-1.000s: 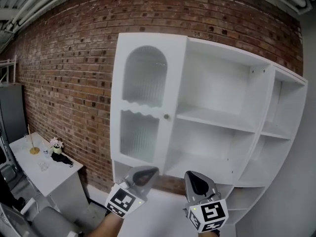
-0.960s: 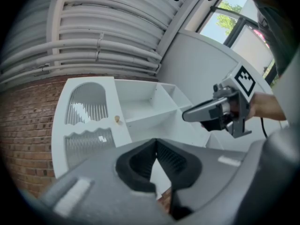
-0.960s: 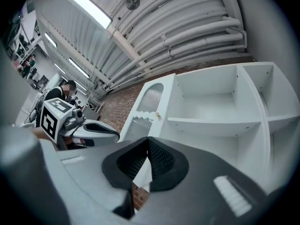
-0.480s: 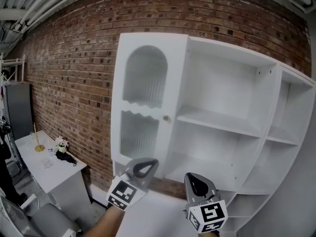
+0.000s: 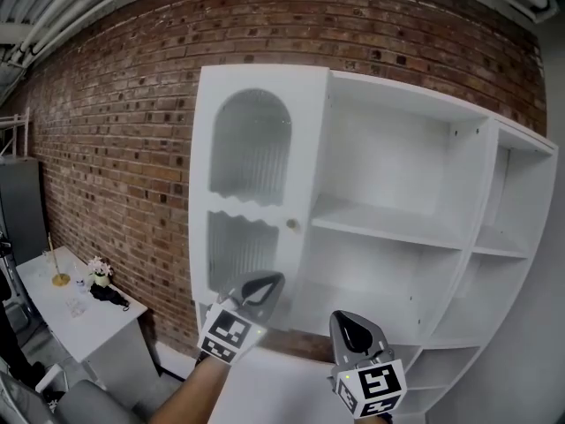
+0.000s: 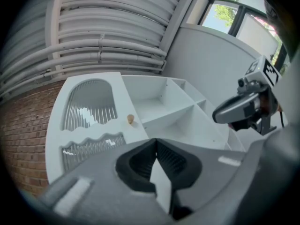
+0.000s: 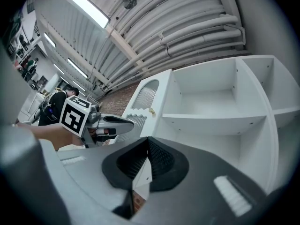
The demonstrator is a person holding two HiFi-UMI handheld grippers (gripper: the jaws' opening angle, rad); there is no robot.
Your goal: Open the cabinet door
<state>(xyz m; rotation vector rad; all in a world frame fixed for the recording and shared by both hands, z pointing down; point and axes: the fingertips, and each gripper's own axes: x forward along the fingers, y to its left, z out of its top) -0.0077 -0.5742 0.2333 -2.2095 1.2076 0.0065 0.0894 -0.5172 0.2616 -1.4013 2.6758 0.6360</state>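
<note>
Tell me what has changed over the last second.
The left hand-held gripper has lifted a little toward the lower panel of the cabinet door, jaws together, holding nothing. The right hand-held gripper stayed low, also shut and empty. The door still looks closed, and its knob is untouched.

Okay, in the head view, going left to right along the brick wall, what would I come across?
dark grey unit → small white table → cabinet door, shut → door knob → open shelves → narrow end shelves
</note>
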